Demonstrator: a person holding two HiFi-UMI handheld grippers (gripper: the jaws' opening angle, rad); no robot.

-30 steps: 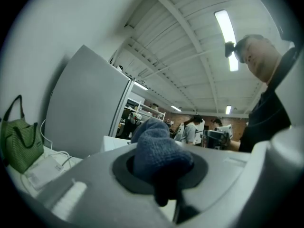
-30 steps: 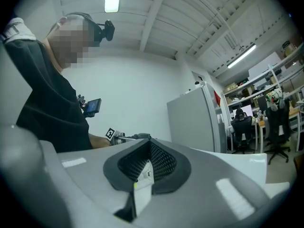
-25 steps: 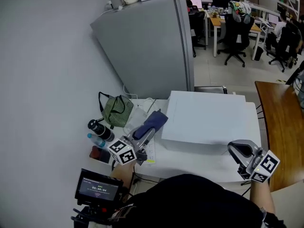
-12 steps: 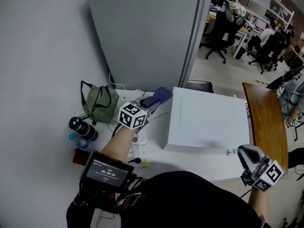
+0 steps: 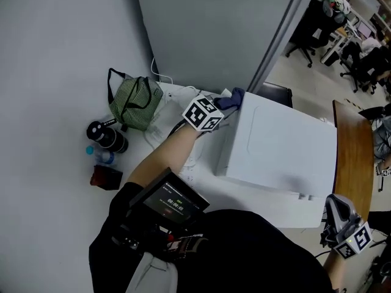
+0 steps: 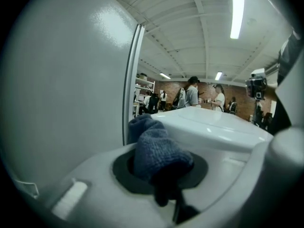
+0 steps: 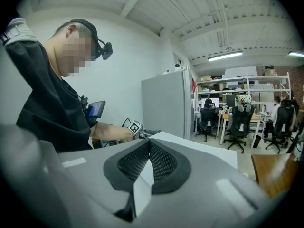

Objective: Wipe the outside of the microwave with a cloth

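Note:
The white microwave (image 5: 287, 148) stands on a white table. My left gripper (image 5: 223, 106) is shut on a dark blue cloth (image 5: 234, 96) and holds it against the microwave's far left top corner. In the left gripper view the cloth (image 6: 156, 151) bulges out between the jaws, with the microwave's top (image 6: 213, 127) just beyond it. My right gripper (image 5: 342, 221) hangs at the lower right, off the microwave's near right corner. Its pads (image 7: 164, 163) meet with nothing between them, and the microwave's top (image 7: 194, 148) lies ahead.
A tall grey cabinet (image 5: 214, 29) stands right behind the microwave. A green bag (image 5: 135, 99), a dark bottle (image 5: 107, 136) and a small red item (image 5: 105, 177) sit on the table's left part. A wooden table (image 5: 354, 157) is to the right, office chairs (image 5: 317, 23) farther off.
My left gripper has carried the cloth from beside the microwave's left side up to its far left top corner. My right gripper has sunk toward the lower right. The head view has swung left.

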